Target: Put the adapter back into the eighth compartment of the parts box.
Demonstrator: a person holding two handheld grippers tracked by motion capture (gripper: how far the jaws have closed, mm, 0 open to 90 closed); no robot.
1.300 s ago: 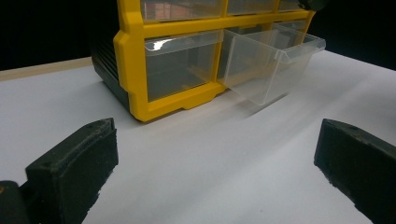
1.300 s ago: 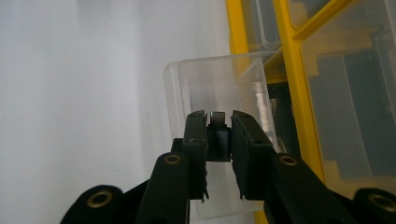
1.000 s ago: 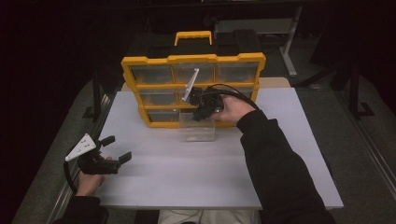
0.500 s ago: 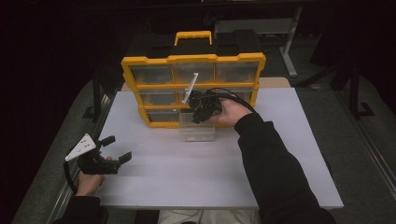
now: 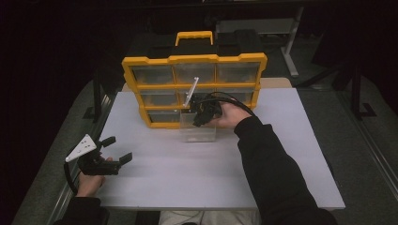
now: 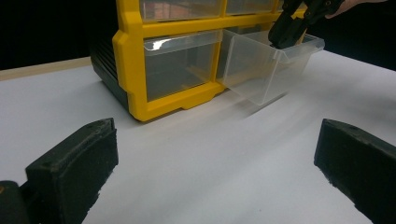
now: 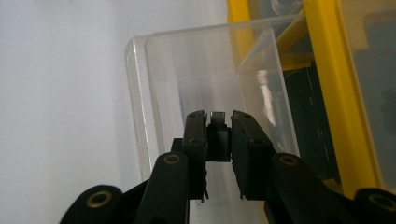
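Observation:
A yellow organizer with clear drawers stands at the back of the white table top. Its bottom middle drawer is pulled out and looks empty. My right gripper points down over that drawer, just above its rim. In the right gripper view it is shut on a small black piece with a metal end, with the clear drawer below. My left gripper rests on the table at the front left, open and holding nothing. The left gripper view shows the drawer and the right gripper farther off.
The organizer's other drawers are pushed in. A black case with a yellow handle sits behind it. Dark frame legs stand beyond the table. White table surface spreads between the two hands.
My right gripper has sunk a little toward the open drawer, still shut on the small black piece. The left gripper has stayed where it was.

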